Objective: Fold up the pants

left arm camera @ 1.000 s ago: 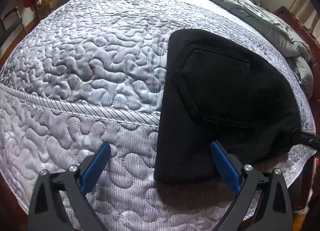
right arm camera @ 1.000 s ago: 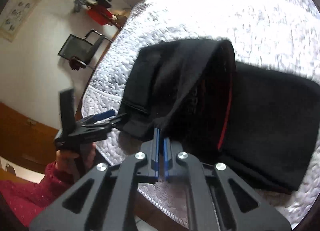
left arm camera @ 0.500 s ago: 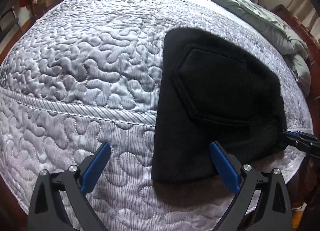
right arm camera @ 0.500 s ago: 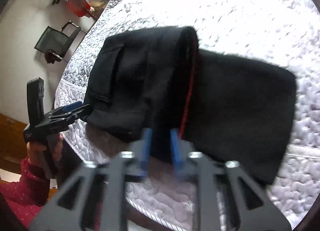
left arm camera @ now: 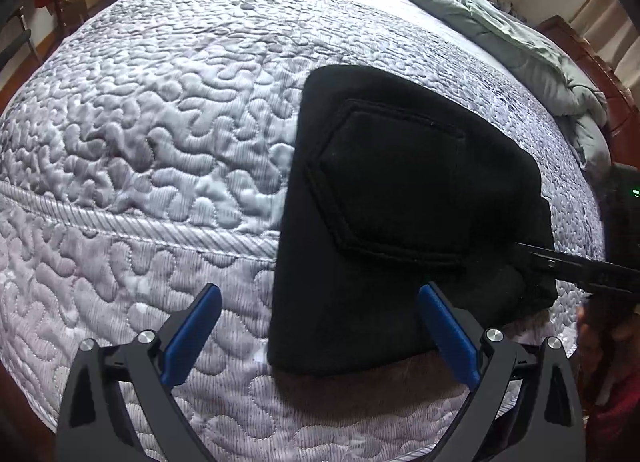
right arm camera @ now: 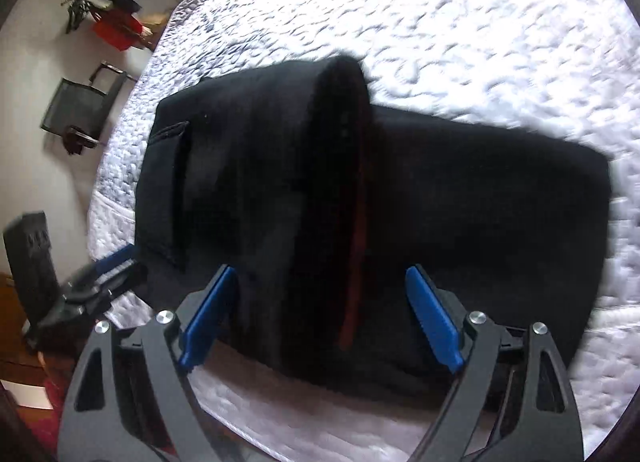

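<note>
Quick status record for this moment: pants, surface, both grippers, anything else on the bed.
pants: black pants, folded into a compact stack, patch pocket facing up
surface: quilted bedspread, pants near its edge
left gripper: open, over the pants' near corner, gripping nothing
right gripper: jaws opening, pants between them, pads off the cloth
other: grey-green duvet bunched at the far side

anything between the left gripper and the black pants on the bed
Nothing visible. The left gripper is open just above the bedspread, with the near edge of the folded black pants right at its fingers.
</note>
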`<state>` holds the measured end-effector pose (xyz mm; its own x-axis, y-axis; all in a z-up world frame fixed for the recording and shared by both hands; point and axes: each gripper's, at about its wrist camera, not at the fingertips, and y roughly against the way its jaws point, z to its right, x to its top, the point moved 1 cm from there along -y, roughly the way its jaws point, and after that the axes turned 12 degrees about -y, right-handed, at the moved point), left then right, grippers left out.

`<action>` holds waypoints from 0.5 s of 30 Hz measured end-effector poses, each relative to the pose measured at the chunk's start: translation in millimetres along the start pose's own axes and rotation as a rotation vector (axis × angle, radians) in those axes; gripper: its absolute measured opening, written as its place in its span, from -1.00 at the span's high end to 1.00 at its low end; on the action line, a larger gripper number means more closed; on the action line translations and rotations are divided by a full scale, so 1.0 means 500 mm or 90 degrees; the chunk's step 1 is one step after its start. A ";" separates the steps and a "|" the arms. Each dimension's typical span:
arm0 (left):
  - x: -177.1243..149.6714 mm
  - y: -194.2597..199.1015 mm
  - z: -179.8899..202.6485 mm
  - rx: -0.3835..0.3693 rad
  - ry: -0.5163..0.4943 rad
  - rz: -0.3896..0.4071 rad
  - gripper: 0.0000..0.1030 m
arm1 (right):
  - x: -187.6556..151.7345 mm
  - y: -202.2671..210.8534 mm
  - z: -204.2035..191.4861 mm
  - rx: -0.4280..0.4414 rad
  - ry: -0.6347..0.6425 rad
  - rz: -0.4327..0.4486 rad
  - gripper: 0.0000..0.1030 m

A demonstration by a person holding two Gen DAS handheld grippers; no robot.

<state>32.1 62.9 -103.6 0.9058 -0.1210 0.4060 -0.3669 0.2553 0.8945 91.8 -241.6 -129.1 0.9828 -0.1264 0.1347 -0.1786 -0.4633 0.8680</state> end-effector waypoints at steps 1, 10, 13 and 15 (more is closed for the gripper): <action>-0.003 0.003 -0.006 0.001 0.007 0.000 -0.92 | 0.000 -0.008 -0.010 0.002 0.010 0.004 -0.51; -0.010 0.041 -0.049 0.001 0.061 0.022 -0.92 | 0.010 0.078 -0.052 0.156 0.035 0.028 0.66; -0.002 0.058 -0.048 -0.009 0.068 0.035 -0.92 | -0.001 0.138 -0.061 0.170 0.054 0.062 0.66; 0.002 0.063 -0.042 -0.013 0.064 0.037 -0.92 | 0.000 0.174 -0.057 0.171 0.052 0.079 0.66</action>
<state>26.0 91.0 -78.9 0.9000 -0.0086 0.4359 -0.4165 0.2784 0.8654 77.5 -257.0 -40.2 0.9511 -0.1309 0.2798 -0.2935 -0.6651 0.6866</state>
